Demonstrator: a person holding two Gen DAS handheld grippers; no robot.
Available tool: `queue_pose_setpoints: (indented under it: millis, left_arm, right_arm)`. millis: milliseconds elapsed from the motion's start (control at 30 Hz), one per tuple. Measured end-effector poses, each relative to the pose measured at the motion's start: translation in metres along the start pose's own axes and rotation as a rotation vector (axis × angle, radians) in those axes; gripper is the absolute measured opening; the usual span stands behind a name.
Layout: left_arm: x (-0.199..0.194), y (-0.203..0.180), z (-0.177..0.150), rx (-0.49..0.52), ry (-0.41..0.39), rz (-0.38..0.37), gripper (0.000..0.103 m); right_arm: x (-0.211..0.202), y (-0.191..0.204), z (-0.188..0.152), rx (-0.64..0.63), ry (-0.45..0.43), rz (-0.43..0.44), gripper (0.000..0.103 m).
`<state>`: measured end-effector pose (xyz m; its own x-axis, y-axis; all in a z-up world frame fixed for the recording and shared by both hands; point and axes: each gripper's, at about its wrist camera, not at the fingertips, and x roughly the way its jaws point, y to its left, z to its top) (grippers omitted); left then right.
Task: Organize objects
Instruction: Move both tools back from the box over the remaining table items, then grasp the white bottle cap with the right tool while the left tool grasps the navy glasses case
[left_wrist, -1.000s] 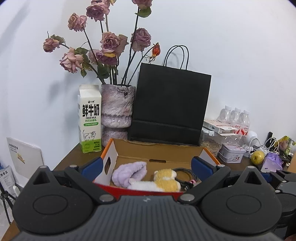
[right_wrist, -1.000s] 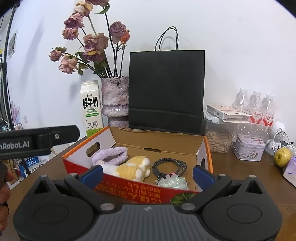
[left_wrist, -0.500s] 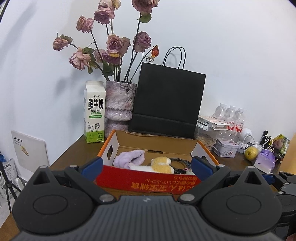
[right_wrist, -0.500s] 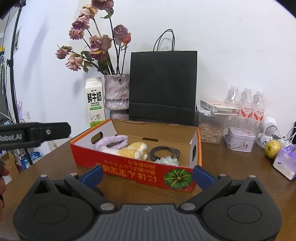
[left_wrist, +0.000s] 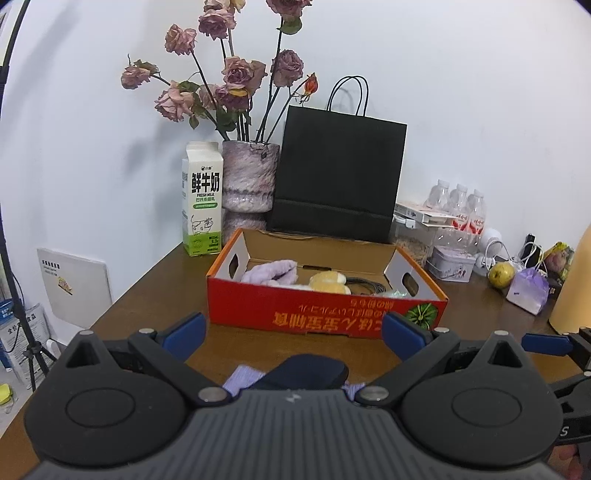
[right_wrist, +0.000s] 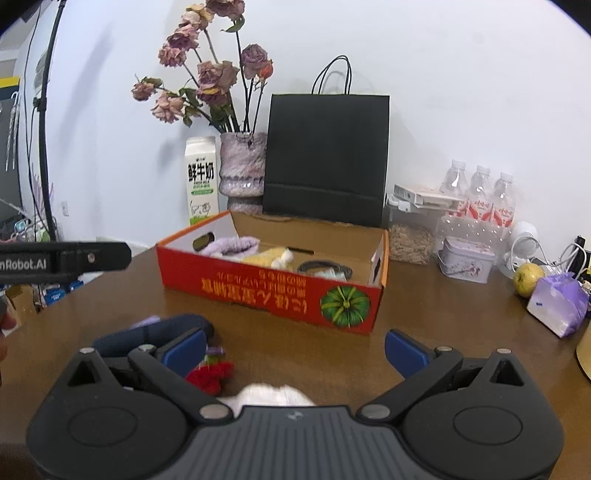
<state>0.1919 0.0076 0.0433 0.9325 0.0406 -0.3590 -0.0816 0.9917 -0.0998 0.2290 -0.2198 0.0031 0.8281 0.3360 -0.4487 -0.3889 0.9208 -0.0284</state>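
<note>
**Box part-filled, soft items left on the tabletop**

The red box (left_wrist: 325, 314) sits on the brown tabletop (right_wrist: 424, 332), in front of the black bag (left_wrist: 336, 177), its open top facing up. It already holds several things: a lilac plush piece (left_wrist: 271, 271) at the left, a yellow-and-white plush (left_wrist: 327, 281) in the middle, a coiled dark cable (right_wrist: 325, 266) toward the right, and a pale green item (right_wrist: 330, 274) lying on the coil, too small to identify. By that, I judge the sorting well under way but not finished.

Still outside the box, near the tabletop's front edge, lie a dark navy soft item (right_wrist: 162, 330) resting on something lilac (left_wrist: 243, 380), a red tufted piece (right_wrist: 210, 374) just beside it, and a white fluffy thing (right_wrist: 269, 395) half hidden behind the right gripper's body. All look limp and cloth-like, so they will likely sag when lifted.

The left gripper (left_wrist: 293, 332) hangs above the navy item with jaws spread and nothing between them. The right gripper (right_wrist: 295, 345) likewise has its jaws wide apart and empty, with the white fluff and the red piece close beneath. Neither touches anything as far as can be seen.

What remains, I would say, is to pick up these loose pieces and drop them into the box.
</note>
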Motion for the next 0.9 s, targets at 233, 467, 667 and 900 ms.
queue_pose_setpoints:
  millis: [233,467,667,900]
  left_arm:
    - [-0.015,-0.003,-0.020,0.001,0.018,0.000,0.103]
    - [-0.024,-0.006,-0.040,0.002,0.048,-0.001,0.103]
    - [-0.025,-0.007,-0.052,0.009,0.081,0.008,0.103]
    - [-0.025,-0.009,-0.060,0.015,0.110,0.015,0.103]
  right_arm:
    - [-0.016,-0.004,-0.024,-0.020,0.028,-0.003,0.103]
    - [-0.027,-0.010,-0.046,-0.032,0.054,-0.012,0.103]
    - [-0.029,-0.021,-0.063,-0.018,0.091,-0.023,0.103]
    - [-0.030,-0.035,-0.072,-0.008,0.113,-0.022,0.103]
